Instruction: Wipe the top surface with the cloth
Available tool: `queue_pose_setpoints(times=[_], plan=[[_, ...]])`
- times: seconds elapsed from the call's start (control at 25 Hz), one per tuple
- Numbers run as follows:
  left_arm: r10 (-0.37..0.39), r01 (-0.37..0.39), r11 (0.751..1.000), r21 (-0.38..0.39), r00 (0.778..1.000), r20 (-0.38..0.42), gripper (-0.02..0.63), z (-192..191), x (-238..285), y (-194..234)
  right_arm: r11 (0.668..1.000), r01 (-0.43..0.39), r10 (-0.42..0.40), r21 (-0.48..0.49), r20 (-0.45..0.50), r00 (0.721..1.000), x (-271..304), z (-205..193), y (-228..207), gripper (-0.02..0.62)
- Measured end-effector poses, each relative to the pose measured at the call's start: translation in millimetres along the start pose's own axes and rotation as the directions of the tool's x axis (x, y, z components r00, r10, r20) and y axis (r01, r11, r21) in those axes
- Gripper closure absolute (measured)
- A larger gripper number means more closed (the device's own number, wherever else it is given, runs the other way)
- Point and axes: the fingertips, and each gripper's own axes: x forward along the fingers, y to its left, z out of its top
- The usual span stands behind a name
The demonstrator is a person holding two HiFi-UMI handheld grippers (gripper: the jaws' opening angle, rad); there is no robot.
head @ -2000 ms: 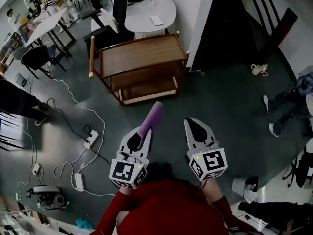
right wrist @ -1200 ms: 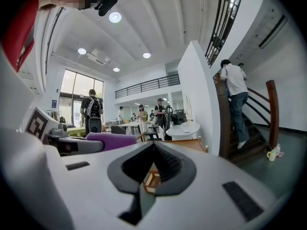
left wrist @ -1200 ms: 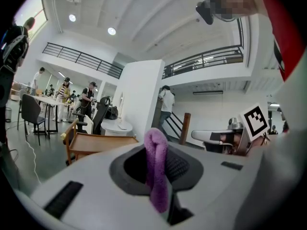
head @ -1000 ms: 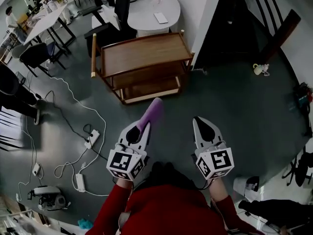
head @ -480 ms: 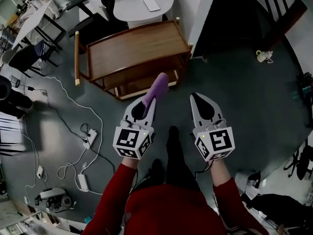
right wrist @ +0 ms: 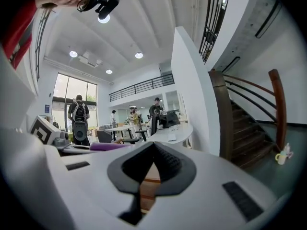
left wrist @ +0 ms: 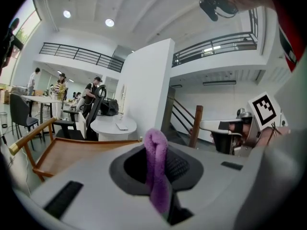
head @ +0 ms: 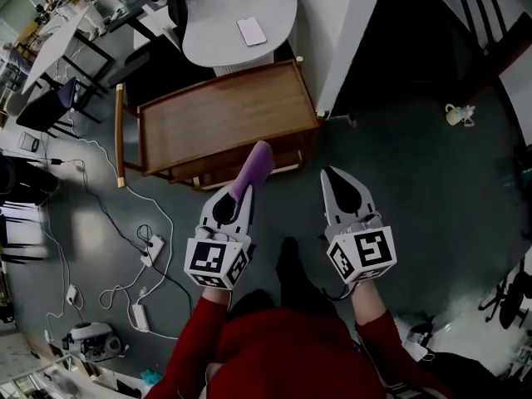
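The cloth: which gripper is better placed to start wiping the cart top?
Left. The left gripper is shut on the purple cloth, which points at the wooden cart just ahead. The right gripper is shut on nothing and hangs over the floor beside the cart.

Purple cloth [head: 254, 166] — rolled, clamped in left tongs [head: 242, 192]

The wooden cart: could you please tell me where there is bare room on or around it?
The cart's top is bare from rail to rail. The floor to its right, by the white wall, is open; to its left a wired power strip clutters it.
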Motion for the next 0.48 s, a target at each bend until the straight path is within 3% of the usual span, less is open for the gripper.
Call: queue_pose_setpoints(times=[0.24,0.48], plan=[[0.036,-0.037,0.999,-0.010,0.999,-0.020,0.552,-0.3,10.2,8.8,1.000,-0.007,0.008,0.029,-0.032,0.999,13.0,-6.8,-17.6,0.583],[-0.003,0.001,0.999,-0.037,0.999,-0.052,0.552,-15.9,16.7,-1.0,1.000,-0.014,0.015,0.017,-0.058,0.998,19.3,-9.5,-20.5,0.583]])
